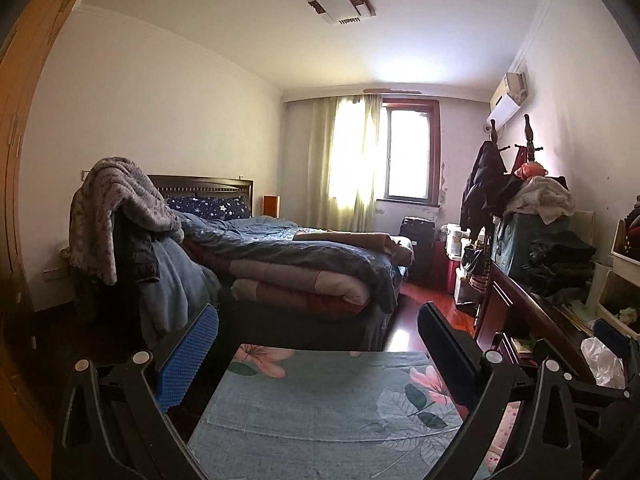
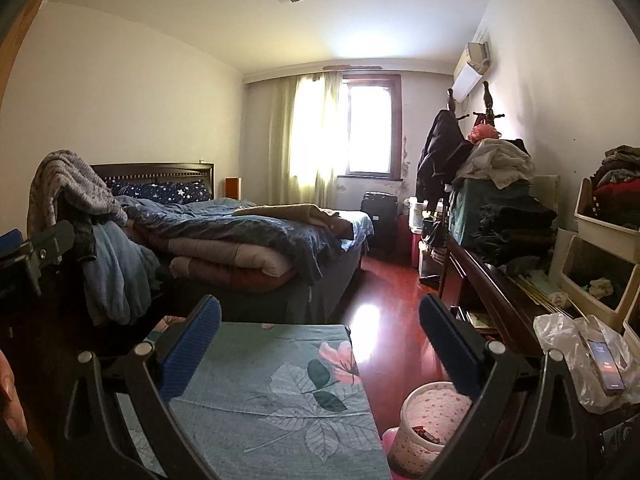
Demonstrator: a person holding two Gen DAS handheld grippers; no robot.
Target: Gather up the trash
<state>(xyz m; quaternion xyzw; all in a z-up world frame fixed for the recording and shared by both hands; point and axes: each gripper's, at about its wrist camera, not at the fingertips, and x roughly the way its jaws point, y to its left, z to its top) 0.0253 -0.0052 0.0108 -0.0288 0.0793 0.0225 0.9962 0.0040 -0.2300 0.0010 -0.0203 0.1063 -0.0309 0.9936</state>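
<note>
Task looks not started. Left gripper (image 1: 318,332) and right gripper (image 2: 320,322) hang over the flowered cloth (image 2: 276,392), fingers wide apart, nothing held. Trash bin (image 2: 424,428) sits on the floor by the cloth's right edge; a crinkly plastic bag (image 2: 568,344) lies on the counter (image 2: 496,292), untouched.

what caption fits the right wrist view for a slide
Open right gripper over floral cloth, polka-dot bin below right.
</note>
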